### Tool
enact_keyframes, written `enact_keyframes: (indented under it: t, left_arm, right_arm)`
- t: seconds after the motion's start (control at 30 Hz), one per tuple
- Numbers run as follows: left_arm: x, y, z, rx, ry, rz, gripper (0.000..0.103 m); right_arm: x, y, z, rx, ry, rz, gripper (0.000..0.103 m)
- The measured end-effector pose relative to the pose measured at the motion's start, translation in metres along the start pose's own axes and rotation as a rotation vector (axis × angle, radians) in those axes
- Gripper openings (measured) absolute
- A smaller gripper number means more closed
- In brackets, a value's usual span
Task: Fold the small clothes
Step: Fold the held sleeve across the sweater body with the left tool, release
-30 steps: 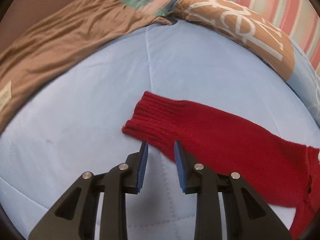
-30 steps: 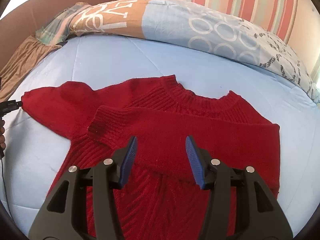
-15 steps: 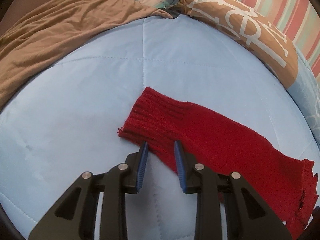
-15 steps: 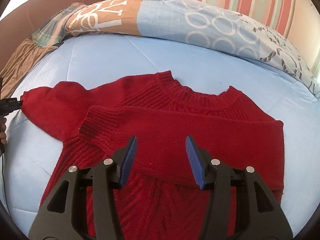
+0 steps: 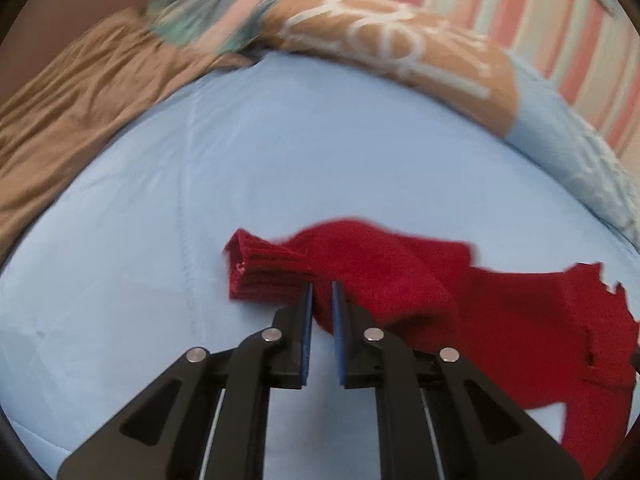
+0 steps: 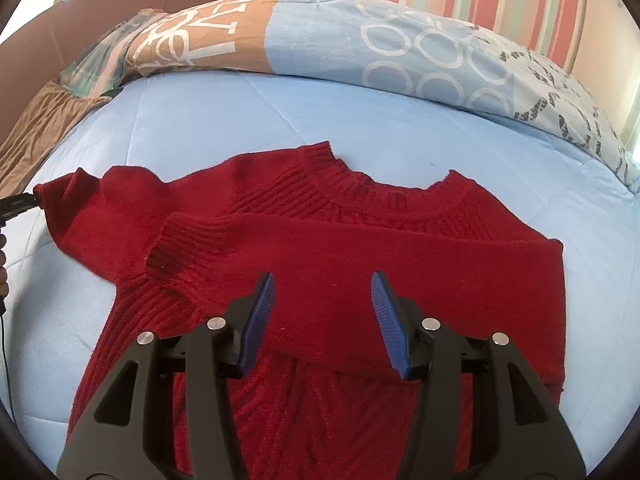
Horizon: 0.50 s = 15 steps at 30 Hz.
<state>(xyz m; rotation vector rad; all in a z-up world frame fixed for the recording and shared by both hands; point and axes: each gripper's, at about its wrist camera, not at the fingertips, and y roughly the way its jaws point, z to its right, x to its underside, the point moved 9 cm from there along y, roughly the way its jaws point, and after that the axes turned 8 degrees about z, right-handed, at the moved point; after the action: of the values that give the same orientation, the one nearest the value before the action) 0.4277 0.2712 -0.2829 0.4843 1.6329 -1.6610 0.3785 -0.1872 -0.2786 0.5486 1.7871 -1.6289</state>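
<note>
Red knit sweater point(image 6: 360, 264) on pale blue quilt point(image 6: 224, 120).
My left gripper point(image 5: 322, 292) has just clenched on its sleeve cuff point(image 5: 264, 276); my right gripper point(image 6: 322, 292) hangs released above the sweater.

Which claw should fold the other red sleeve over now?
Probably the left claw: it is shut on that sleeve's cuff, having just closed, and the sleeve looks bunched and lifted. The right claw hangs open over the sleeve already folded across the red sweater.

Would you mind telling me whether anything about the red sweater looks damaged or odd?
Yes: the red sweater has a dark patch, possibly a hole, on the cuff of the sleeve folded across its chest. In the left wrist view, an edge looks ragged.
</note>
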Motion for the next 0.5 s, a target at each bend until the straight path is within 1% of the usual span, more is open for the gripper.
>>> enact_keyframes:
  t: [0.17,0.23,0.27,0.37,0.43,0.47,0.5]
  left_arm:
    - [-0.013,-0.025,0.080,0.164,0.048,0.048,0.009]
    - [-0.013,-0.034,0.128,0.261,0.063,0.051,0.009]
    - [-0.011,-0.036,0.146,0.297,0.068,0.047,0.009]
    - [0.008,-0.040,0.227,0.427,0.114,0.006,0.009]
    - [0.024,-0.041,0.264,0.482,0.132,-0.028,0.009]
    - [0.036,-0.044,0.290,0.521,0.151,-0.047,0.009]
    - [0.042,-0.047,0.304,0.544,0.161,-0.056,0.009]
  right_arm:
    - [0.000,-0.004,0.017,0.012,0.027,0.005,0.052]
    - [0.000,-0.007,0.025,0.018,0.040,0.009,0.052]
    - [0.001,-0.010,0.032,0.024,0.050,0.012,0.052]
    - [0.002,-0.017,0.052,0.046,0.069,0.018,0.052]
    - [0.004,-0.023,0.072,0.066,0.090,0.024,0.052]
    - [0.005,-0.025,0.079,0.073,0.097,0.026,0.052]
    - [0.008,-0.029,0.091,0.087,0.110,0.027,0.052]
